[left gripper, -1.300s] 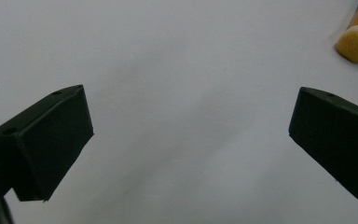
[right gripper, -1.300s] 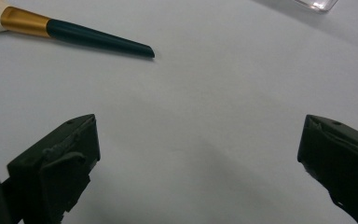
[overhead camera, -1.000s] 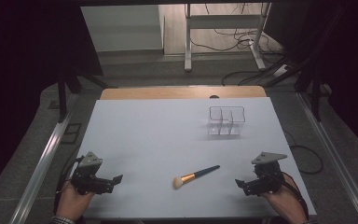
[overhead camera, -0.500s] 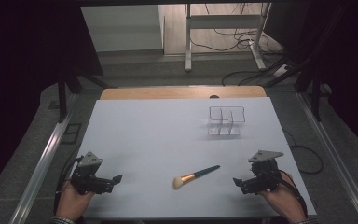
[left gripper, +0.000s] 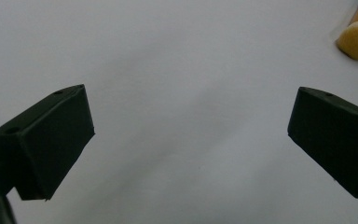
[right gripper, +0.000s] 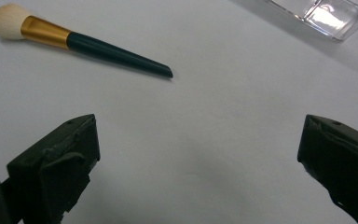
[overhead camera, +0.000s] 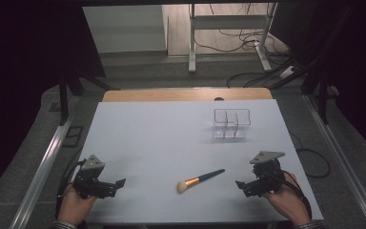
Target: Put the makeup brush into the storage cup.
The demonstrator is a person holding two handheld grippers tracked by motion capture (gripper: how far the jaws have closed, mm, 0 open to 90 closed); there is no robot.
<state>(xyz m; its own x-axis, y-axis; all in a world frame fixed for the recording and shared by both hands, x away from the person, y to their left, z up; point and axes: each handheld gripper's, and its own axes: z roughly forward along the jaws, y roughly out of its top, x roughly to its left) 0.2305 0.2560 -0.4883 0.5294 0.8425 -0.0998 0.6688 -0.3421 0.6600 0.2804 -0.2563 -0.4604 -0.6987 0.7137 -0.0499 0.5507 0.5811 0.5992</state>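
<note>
A makeup brush (overhead camera: 199, 180) with a pale bristle head, gold ferrule and dark handle lies flat near the table's front edge, between my two grippers. The right gripper view has the brush (right gripper: 79, 43) at upper left, ahead of the jaws. My right gripper (overhead camera: 243, 184) rests low at the front right, open and empty, its jaws wide apart (right gripper: 198, 154). My left gripper (overhead camera: 118, 184) sits at the front left, open with nothing between its jaws (left gripper: 191, 135). The brush's bristle tip (left gripper: 357, 39) peeks into the top right corner of the left gripper view.
A clear plastic organiser with several compartments (overhead camera: 231, 123) stands at the back right of the white table (overhead camera: 162, 138); its corner (right gripper: 324, 16) appears at the top of the right gripper view. A wooden strip (overhead camera: 186, 94) edges the table's far side. Cables lie on the floor beyond.
My right gripper has shifted slightly left and forward toward the brush. The left gripper and the brush stay where they were.
</note>
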